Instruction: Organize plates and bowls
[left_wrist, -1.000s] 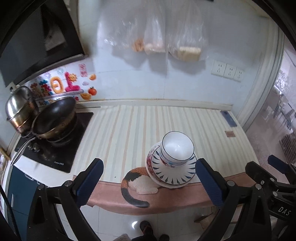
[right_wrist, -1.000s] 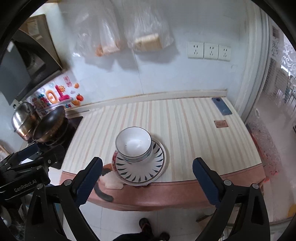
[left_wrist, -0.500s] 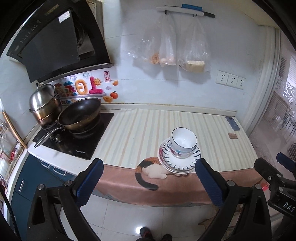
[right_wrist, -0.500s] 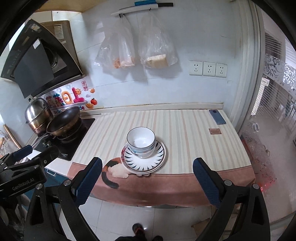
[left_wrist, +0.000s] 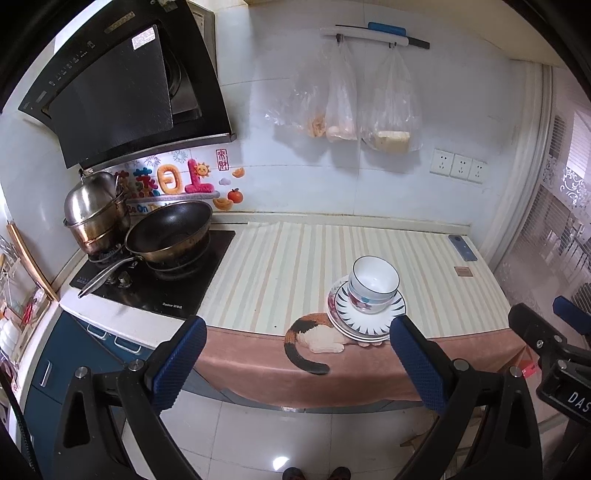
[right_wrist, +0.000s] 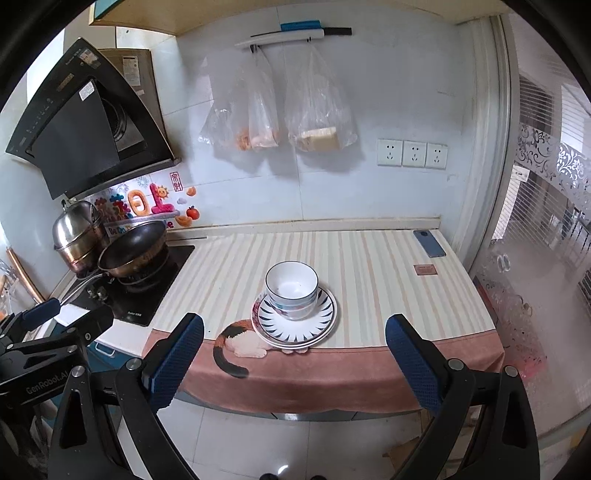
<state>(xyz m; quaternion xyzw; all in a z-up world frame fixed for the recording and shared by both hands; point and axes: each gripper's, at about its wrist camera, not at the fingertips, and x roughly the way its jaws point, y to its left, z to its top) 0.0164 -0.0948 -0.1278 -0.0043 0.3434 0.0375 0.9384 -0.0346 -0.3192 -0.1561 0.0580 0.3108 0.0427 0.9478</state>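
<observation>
Both grippers now farther back from striped-cloth table (left_wrist: 295, 266). Left gripper (left_wrist: 295, 360), right gripper (right_wrist: 293, 356) spread wide, empty. White stacked bowls (right_wrist: 291, 290) sit on blue-rayed plates (right_wrist: 325, 314).

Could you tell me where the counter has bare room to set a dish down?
Free: the striped cloth between the stove and the stacked bowls on plates, and the patch between that stack and the phone and small brown card. Crowded: the stove, with wok and steel pot.
</observation>
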